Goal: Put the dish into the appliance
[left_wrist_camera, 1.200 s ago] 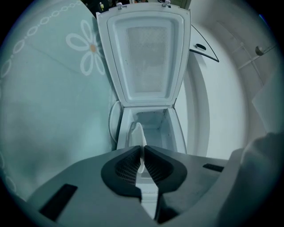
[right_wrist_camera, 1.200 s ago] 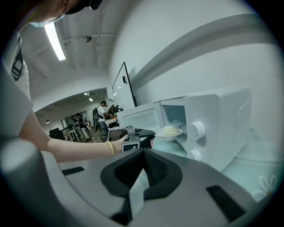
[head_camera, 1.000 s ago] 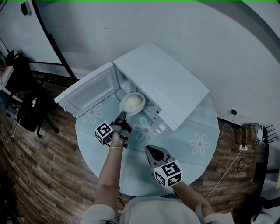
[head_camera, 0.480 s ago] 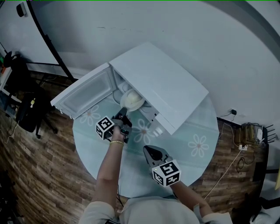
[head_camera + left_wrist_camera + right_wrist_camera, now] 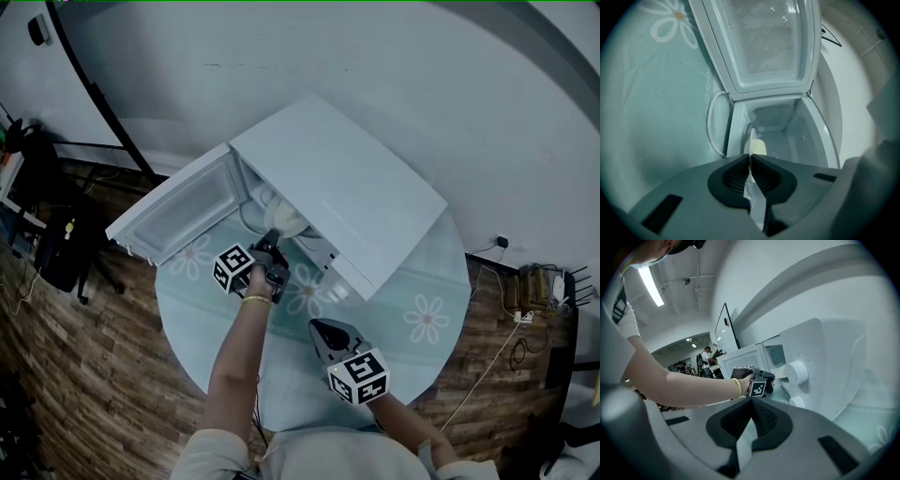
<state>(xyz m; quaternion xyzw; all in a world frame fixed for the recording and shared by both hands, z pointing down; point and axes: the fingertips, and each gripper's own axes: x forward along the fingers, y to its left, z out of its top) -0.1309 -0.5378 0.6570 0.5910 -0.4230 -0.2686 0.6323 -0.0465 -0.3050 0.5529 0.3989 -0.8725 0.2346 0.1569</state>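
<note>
Since the earlier frame the left gripper [image 5: 271, 242] has carried the dish [image 5: 287, 221] deeper into the appliance [image 5: 356, 183]. About half of the dish now lies under the casing, so insertion looks well under way, with release not yet made.

Head view: the door [image 5: 173, 211] stands wide open, and the right gripper [image 5: 325, 330] hangs apart over the surface [image 5: 422, 281].

Left gripper view: the fingers [image 5: 733, 176] pinch the dish's rim. The dish shows edge-on as a thin line running from the grip into the open cavity [image 5: 780, 133]. Being round, it has no long axis of its own; its held diameter points inward.

Right gripper view: the fingers [image 5: 764, 420] are pressed together on nothing, and the dish is level at the doorway.
</note>
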